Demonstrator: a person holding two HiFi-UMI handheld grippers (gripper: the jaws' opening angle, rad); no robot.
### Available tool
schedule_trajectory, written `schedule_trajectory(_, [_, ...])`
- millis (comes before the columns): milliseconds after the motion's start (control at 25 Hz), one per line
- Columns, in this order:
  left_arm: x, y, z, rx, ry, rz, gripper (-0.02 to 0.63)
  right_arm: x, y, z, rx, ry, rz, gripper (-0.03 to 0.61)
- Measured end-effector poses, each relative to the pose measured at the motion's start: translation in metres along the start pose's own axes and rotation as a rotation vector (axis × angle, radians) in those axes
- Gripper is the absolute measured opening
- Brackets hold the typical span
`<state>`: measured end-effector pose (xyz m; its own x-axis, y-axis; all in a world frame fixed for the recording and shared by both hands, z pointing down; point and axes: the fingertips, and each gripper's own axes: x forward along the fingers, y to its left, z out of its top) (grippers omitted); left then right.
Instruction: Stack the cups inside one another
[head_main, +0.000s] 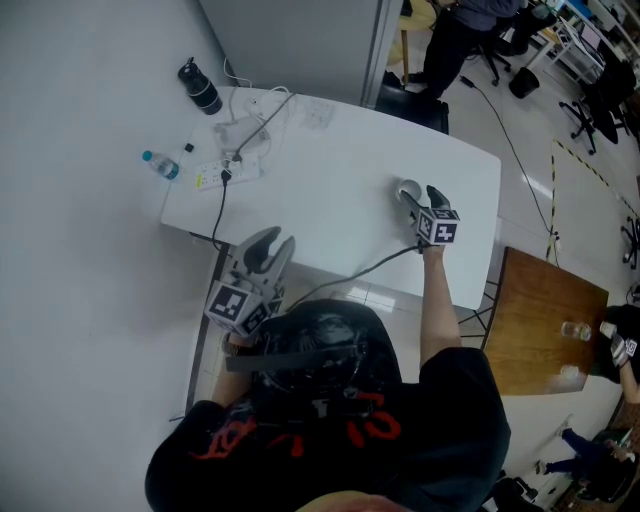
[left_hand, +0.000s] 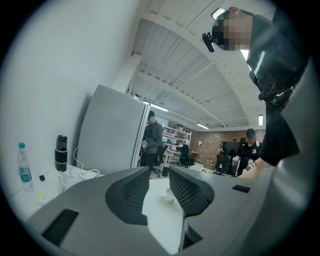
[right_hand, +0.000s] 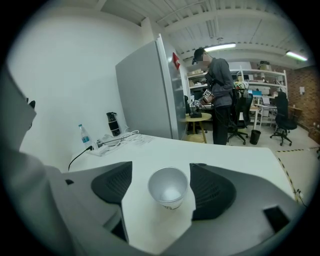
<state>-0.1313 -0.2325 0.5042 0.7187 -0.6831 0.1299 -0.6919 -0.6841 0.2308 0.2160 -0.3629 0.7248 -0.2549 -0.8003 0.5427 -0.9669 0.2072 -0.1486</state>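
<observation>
- Step in hand: approach to the first pick. No cup is held and nothing is stacked.
- Cup (right_hand: 169, 189): white, upright, mouth up and empty. It stands on the tabletop (head_main: 330, 150), in the right half and closer to the right edge than to the middle, about midway between far and near edges.
- Right gripper (head_main: 420, 197): over the cup, pointing down at a slant. The jaws stand wide apart with the cup between them. The pads (right_hand: 212, 192) show bare table on either side of the cup wall, so there is no contact and no grip.
- Left gripper (left_hand: 160, 175): at the near edge, towards the near-left corner and well apart from the cup. It points roughly level across the table. The jaws are a little apart with nothing between them, and the cup shows only far off through the gap.
- Far-left corner: a black flask (head_main: 200, 87), a water bottle (head_main: 160, 165) and a power strip (head_main: 222, 172) with cables. All are clear of the work.
- A second cup cannot be picked out on this tabletop, so the target for nesting is not confirmed.
- Next move, as a judgement: settle the right gripper until the pads flank the cup wall below the rim, then close gently. The cup looks thin-walled, so a hard squeeze could buckle it, and an off-centre close could tip it or push it away.
</observation>
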Motion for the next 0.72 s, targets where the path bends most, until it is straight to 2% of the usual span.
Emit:
schedule_trajectory(320, [-0.003,0.004,0.006,0.012,-0.028,0.02,0.13,-0.034,0.027,0.018,-0.03,-0.087,0.016,0.371])
schedule_trajectory(720, [0.001,0.009,0.012,0.002,-0.053,0.019,0.12,-0.082,0.079,0.041,-0.066,-0.206,0.097,0.371])
